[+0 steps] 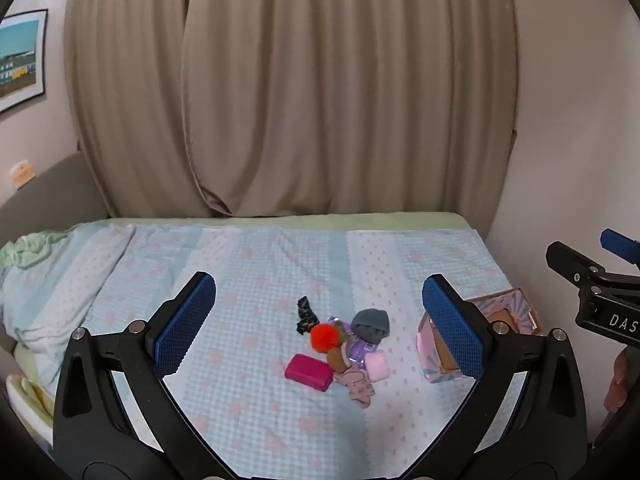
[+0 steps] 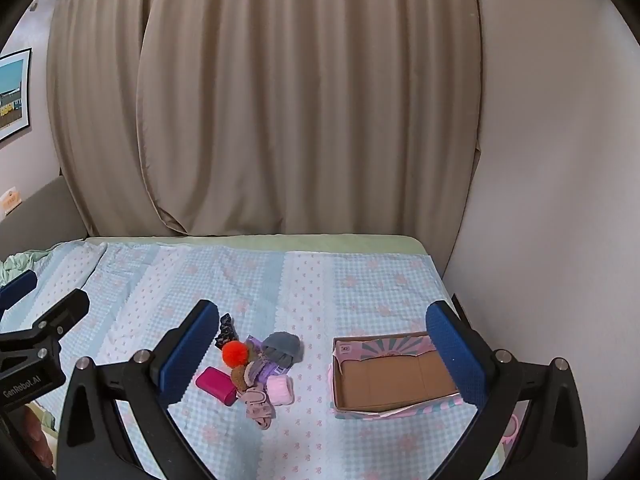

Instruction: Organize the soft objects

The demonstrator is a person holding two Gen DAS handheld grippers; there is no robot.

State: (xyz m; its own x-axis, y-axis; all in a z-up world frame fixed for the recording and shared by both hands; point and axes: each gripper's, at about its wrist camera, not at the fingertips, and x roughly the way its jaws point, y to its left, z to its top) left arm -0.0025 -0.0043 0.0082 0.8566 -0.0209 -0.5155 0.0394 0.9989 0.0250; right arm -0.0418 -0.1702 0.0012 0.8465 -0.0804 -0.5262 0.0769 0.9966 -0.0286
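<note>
On the bed [image 2: 360, 280] the cardboard box [image 2: 394, 380] is lying empty, long axis running left to right, well apart from the pile of soft objects [image 2: 256, 372]. Both the left gripper [image 1: 316, 320] and the right gripper [image 2: 320, 344] are hanging released above, holding nothing. I think it is best starting with the loose edge pieces, like the magenta case [image 2: 216, 386], which is pointing diagonally.
</note>
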